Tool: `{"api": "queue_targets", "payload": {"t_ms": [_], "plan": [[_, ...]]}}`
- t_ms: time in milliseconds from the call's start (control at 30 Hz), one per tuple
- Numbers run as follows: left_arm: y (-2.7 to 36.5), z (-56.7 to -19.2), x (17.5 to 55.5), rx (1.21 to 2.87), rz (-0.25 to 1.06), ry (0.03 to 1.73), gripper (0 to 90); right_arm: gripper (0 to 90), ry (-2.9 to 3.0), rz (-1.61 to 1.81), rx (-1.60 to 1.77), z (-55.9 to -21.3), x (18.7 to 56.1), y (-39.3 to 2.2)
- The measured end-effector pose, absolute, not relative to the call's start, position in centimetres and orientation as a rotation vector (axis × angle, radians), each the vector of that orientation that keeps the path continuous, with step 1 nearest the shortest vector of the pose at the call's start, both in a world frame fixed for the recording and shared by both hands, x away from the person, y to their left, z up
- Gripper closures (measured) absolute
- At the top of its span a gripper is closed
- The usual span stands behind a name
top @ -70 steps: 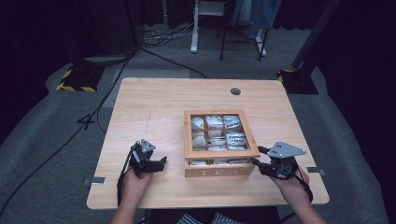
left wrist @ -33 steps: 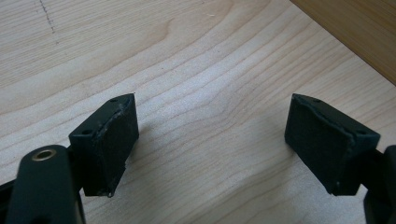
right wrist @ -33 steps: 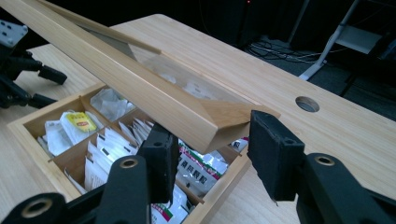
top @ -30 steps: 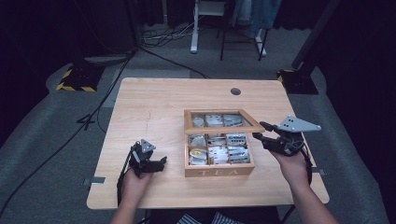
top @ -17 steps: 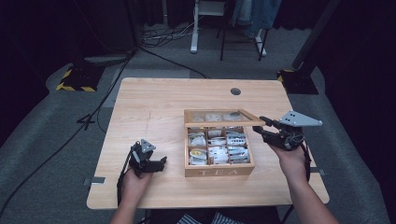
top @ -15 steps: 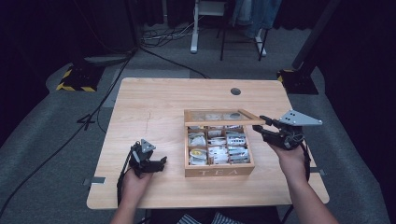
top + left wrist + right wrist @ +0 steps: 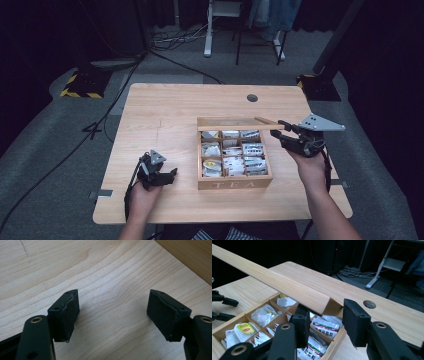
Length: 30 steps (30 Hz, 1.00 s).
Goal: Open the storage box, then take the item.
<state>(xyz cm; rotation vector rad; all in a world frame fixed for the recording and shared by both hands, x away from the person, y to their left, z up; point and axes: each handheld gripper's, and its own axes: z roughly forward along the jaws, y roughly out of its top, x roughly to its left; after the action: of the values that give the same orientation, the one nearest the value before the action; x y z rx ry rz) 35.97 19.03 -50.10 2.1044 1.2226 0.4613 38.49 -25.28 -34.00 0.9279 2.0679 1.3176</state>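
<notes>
The lid [image 7: 235, 127] of the tea box [image 7: 234, 182] has come up. A couple of seconds ago it lies flat on the box, with the right tongs [image 7: 282, 131] low at its near right corner. A second ago it is part raised. Now it stands tipped up on its far edge, so the high view sees it almost edge-on as a thin wooden bar across the back of the box.

The right tongs have travelled up and away from the person with it and are clamped on the lid's right corner. In the right gripper view that corner [image 7: 322, 302] sits between the two black pads [image 7: 302, 322], and the lid runs off to the upper left above the open compartments. The tea bags [image 7: 235, 155] in their rows now lie uncovered.

The left tongs [image 7: 170, 175] rest on the table [image 7: 175, 110] to the left of the box, apart from it, in the same spot as before. Their jaws stand apart and have just been closing a little. The left gripper view shows only bare wood between them, with the box wall [image 7: 190, 257] at the upper right.

The box itself has not shifted on the table. I judge the opening nearly done. The lid looks close to upright, so what remains is to swing it past that point until it rests back, or to hold it there while the free left tongs reach in for a bag. If the lid is released short of its balance point, it would likely drop shut.
</notes>
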Motion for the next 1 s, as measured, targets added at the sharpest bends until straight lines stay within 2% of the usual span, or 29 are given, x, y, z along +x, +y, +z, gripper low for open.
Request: {"api": "queue_targets", "payload": {"t_ms": [567,1000], "plan": [[19.1,-49.7,36.2,2.148,0.406,1.212,24.5,57.5,2.062,1.335,0.923,-34.3,38.4,-25.4],[19.3,-48.0,35.7,2.138,0.335,1.177,26.8,56.7,2.076,1.356,0.927,-34.6,38.4,-25.6]]}}
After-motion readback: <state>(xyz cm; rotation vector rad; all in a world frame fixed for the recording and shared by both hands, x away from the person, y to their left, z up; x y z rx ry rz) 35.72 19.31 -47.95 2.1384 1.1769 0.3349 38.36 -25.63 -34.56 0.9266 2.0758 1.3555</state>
